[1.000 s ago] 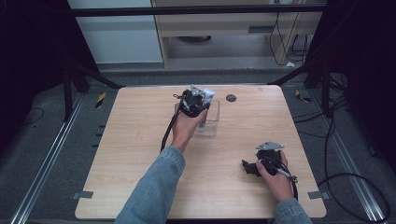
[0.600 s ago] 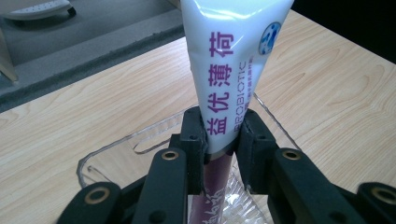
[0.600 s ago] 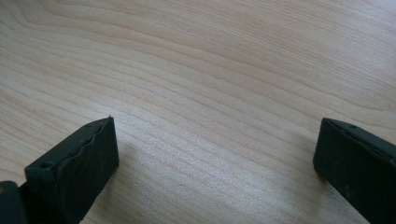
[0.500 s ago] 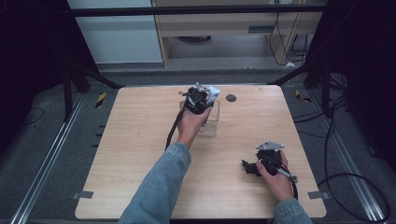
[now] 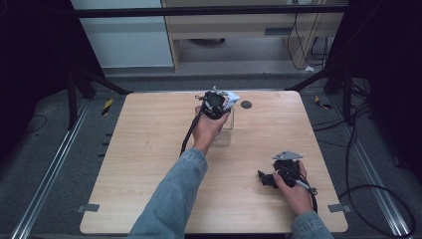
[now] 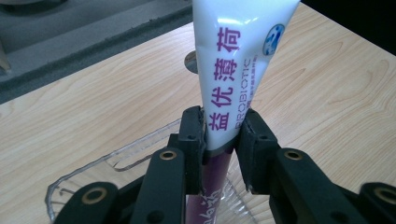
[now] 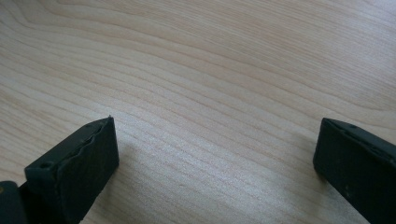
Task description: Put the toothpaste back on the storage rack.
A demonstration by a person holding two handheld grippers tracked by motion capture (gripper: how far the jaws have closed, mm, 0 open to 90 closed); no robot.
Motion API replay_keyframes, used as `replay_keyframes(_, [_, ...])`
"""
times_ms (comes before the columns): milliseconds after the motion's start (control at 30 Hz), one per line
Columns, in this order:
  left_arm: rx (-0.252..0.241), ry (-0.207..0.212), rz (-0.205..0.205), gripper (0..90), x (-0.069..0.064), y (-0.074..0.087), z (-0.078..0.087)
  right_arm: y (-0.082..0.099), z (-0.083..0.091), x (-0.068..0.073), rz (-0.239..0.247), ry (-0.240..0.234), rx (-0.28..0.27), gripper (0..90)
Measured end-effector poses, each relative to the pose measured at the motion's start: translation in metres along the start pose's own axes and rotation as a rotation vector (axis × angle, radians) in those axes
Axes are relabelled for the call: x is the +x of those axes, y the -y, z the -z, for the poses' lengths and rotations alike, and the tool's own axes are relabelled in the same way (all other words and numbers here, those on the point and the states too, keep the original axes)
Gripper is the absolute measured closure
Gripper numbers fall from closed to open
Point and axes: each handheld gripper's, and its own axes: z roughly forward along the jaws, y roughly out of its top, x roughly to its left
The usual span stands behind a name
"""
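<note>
High view looks down from overhead; both gripper views sit close above the shared table (image 5: 149, 149).

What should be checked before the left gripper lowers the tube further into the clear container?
1. Left gripper clamped on the tube: ok.
2. Tube above the clear container, lower end inside its rim: ok.
3. Tube upright: cannot tell; it leans slightly in the left gripper view.
4. Container steady on the table: cannot tell.
5. Right gripper open, with nothing between its jaws, apart from the container: ok.
</note>
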Motion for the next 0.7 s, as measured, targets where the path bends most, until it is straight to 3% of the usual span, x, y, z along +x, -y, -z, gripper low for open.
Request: replay_keyframes(700, [0.024,0.027,0.01,69.9,0.0006,0.0004,-0.0032,0.0,0.0,0.0,0.0,0.0,0.0,0.5])
